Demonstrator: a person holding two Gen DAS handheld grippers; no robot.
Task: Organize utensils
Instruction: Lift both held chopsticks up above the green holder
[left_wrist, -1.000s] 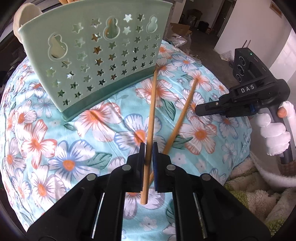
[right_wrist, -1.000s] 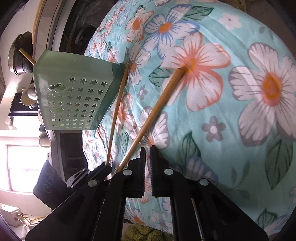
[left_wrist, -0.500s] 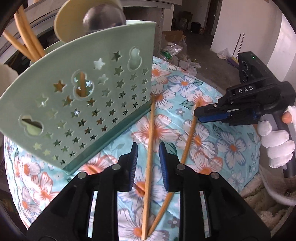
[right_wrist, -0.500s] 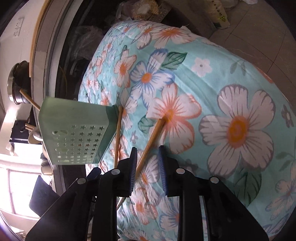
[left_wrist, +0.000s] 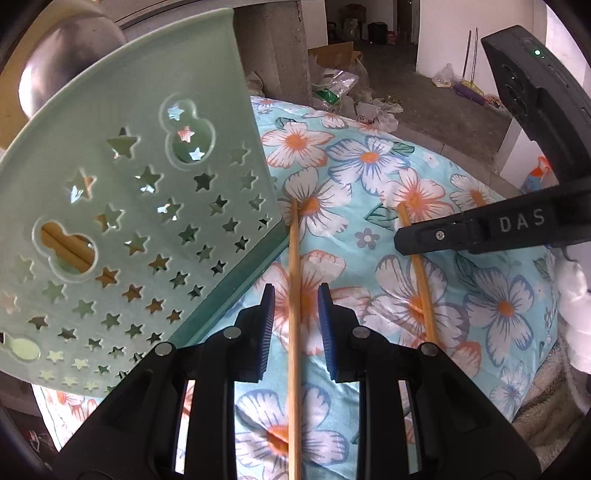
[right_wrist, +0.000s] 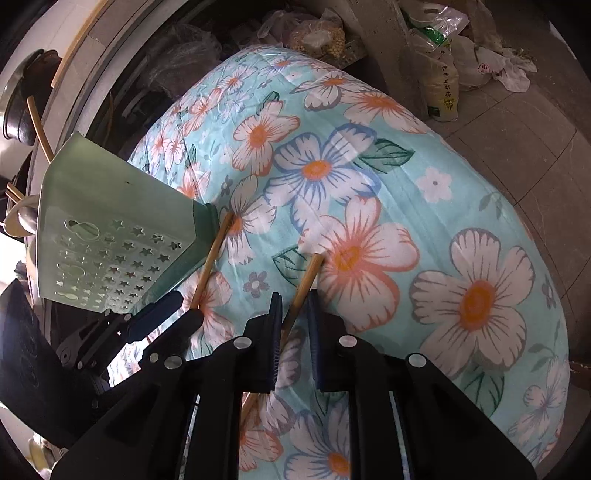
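Two wooden chopsticks lie on the flowered cloth (left_wrist: 369, 158). One chopstick (left_wrist: 294, 288) runs between the fingers of my left gripper (left_wrist: 293, 317), which is open with a gap on both sides. The same chopstick (right_wrist: 214, 258) ends at the foot of the green star-pierced utensil holder (left_wrist: 129, 221), also in the right wrist view (right_wrist: 110, 221). The other chopstick (right_wrist: 306, 280) passes between the fingers of my right gripper (right_wrist: 295, 325); its jaws are closing and stand narrowly apart, not pinching it. From the left wrist view the right gripper (left_wrist: 480, 229) hangs over that second chopstick (left_wrist: 421, 288).
The holder carries more chopsticks (left_wrist: 66, 247) and a metal ladle (left_wrist: 62, 74). Behind the cloth-covered table are a concrete pillar (left_wrist: 273, 48), a cardboard box (left_wrist: 332, 55) and plastic bags (right_wrist: 443, 85) on the floor. A white-gloved hand (left_wrist: 572, 295) grips the right tool.
My left gripper has let go of its chopstick, which now lies on the cloth, and has moved closer to the holder. My right gripper opened over the second chopstick, then narrowed around it.
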